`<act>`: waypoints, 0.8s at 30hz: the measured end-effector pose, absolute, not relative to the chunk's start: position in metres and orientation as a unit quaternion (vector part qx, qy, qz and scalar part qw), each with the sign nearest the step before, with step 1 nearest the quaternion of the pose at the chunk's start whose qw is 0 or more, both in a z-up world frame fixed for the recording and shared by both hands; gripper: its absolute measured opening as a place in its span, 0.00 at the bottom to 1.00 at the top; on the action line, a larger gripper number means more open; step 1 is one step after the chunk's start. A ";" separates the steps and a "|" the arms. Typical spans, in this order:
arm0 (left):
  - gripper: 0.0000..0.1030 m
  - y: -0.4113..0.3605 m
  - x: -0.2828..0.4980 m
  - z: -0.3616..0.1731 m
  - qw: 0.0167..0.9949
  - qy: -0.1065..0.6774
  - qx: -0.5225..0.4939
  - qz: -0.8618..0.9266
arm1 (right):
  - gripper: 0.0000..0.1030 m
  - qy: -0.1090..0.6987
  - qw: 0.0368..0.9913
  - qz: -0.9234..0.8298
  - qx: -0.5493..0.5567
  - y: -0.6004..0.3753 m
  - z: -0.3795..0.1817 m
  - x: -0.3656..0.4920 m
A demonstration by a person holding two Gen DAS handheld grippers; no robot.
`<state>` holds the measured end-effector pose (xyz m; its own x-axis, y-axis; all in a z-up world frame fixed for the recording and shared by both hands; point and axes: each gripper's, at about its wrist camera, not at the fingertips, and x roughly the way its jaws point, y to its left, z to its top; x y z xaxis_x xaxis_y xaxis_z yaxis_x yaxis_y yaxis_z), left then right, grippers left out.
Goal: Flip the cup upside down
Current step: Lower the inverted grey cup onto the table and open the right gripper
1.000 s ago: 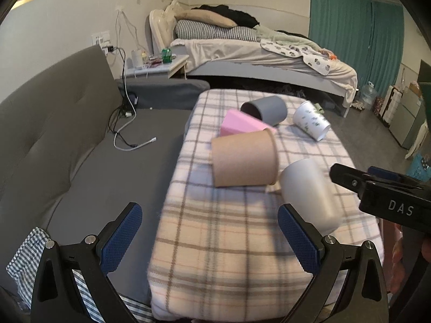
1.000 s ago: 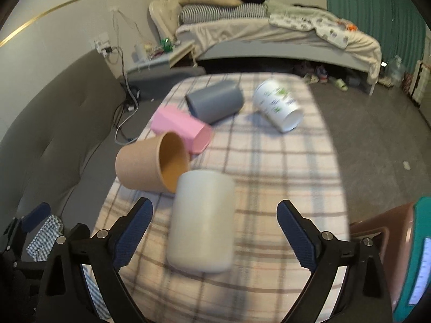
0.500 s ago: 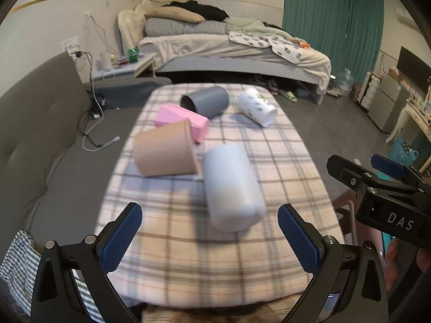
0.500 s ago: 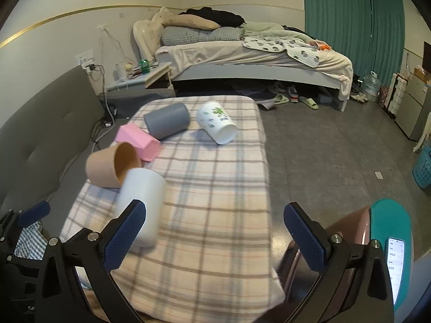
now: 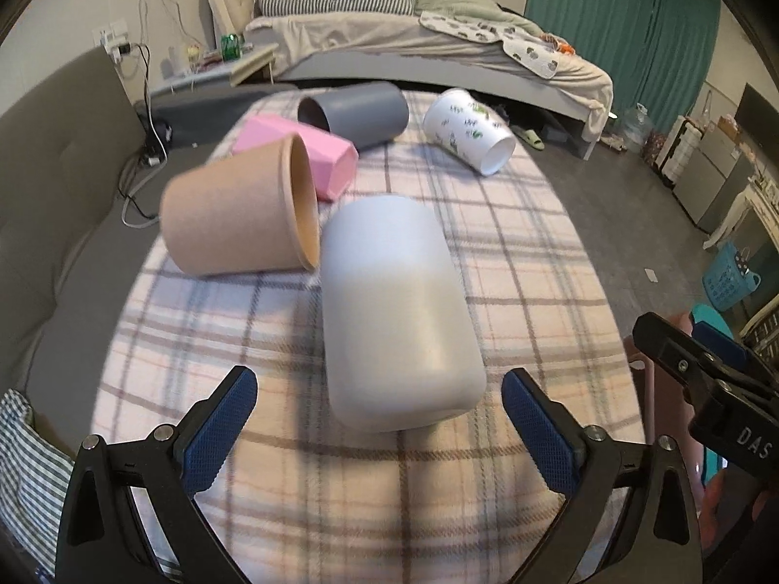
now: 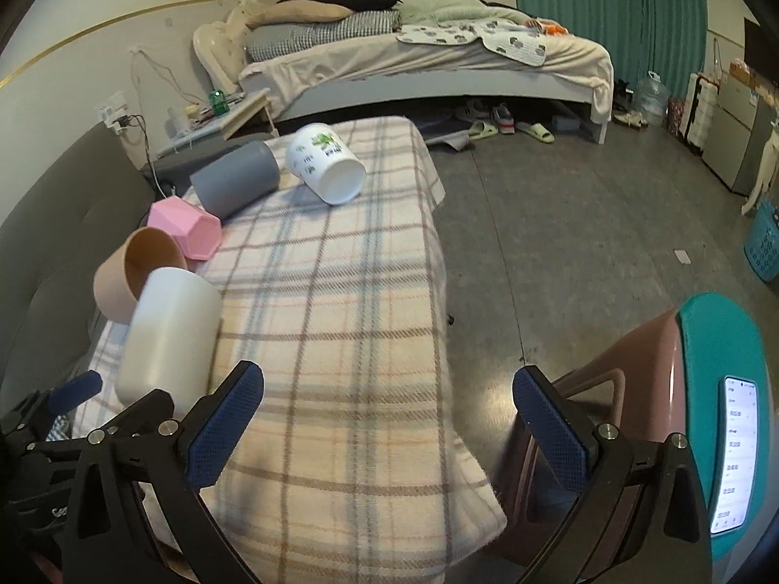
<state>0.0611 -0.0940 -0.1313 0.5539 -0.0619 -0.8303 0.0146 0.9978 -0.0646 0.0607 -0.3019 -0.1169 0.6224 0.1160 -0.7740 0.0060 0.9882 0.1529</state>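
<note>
Five cups lie on their sides on the plaid table [image 5: 511, 243]. My left claw [image 5: 380, 426] is wide open, and the white cup [image 5: 394, 311] sits just ahead of it at 12 o'clock, not held. A tan cup [image 5: 233, 214] touches it at 10 o'clock. My right claw [image 6: 384, 411] is wide open too, holding nothing, off past the table's edge.

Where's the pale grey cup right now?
In the left wrist view the pale grey cup lies on its side on the plaid cloth, ahead of the open left gripper, beside the tan cup.
</note>
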 end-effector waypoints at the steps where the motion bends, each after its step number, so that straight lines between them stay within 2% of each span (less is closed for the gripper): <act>1: 0.99 -0.094 0.062 -0.134 0.880 0.473 -0.024 -0.022 | 1.00 0.436 0.897 0.031 0.072 -0.303 -0.119 0.062; 4: 0.96 -0.094 0.062 -0.139 0.880 0.475 -0.022 -0.023 | 1.00 0.444 0.892 0.031 0.076 -0.301 -0.127 0.064; 8: 0.71 -0.097 0.062 -0.137 0.877 0.477 -0.020 -0.053 | 1.00 0.449 0.889 0.031 0.079 -0.300 -0.132 0.065; 24: 0.70 -0.096 0.048 -0.082 0.895 0.441 0.018 -0.068 | 1.00 0.423 0.902 0.034 0.082 -0.293 -0.103 0.045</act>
<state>0.0484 -0.0962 -0.0816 0.6010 -0.1066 -0.7921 0.1383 0.9900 -0.0283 0.0451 -0.2927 -0.1030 0.6396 0.1305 -0.7575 0.0086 0.9842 0.1768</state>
